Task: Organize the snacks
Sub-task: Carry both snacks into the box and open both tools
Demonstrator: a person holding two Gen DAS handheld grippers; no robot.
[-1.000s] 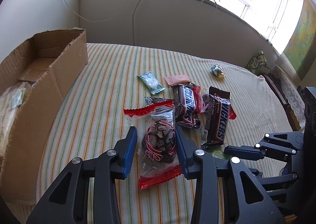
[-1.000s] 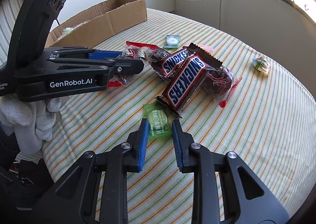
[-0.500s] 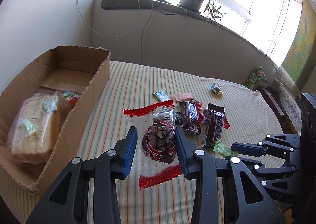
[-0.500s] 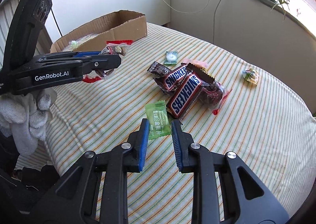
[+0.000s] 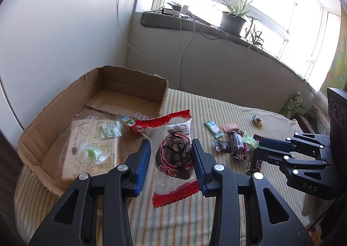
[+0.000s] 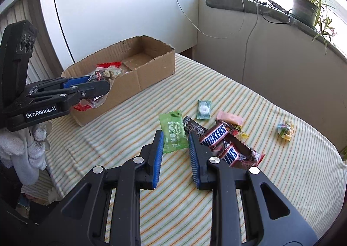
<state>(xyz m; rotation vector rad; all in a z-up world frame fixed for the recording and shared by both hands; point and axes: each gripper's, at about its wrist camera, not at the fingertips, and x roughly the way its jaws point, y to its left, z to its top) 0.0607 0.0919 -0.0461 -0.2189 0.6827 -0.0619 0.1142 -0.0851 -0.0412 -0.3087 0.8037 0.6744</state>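
My left gripper (image 5: 171,148) is shut on a clear packet with red ends and a dark snack inside (image 5: 173,154). It hangs in the air beside the near right wall of the open cardboard box (image 5: 130,85). In the right wrist view that packet (image 6: 106,72) hangs at the box's (image 6: 151,68) near end. My right gripper (image 6: 176,137) is shut on a green vitamin candy packet (image 6: 172,131), lifted above the striped cloth (image 6: 271,181). Two Snickers bars (image 6: 213,135) lie just right of it. The right gripper (image 5: 258,146) shows at the right of the left wrist view.
In the box lie a large pale wrapped pack (image 5: 91,144) and a few small candies. On the cloth are a teal candy (image 6: 203,109), a pink packet (image 6: 229,118), a dark wrapper (image 6: 193,126) and a colourful sweet (image 6: 285,130). A gloved hand (image 6: 26,148) holds the left gripper.
Both grippers have risen with their packets. The left one has carried the red-ended packet leftward to the box, whose inside now shows. The green packet has left the cloth.
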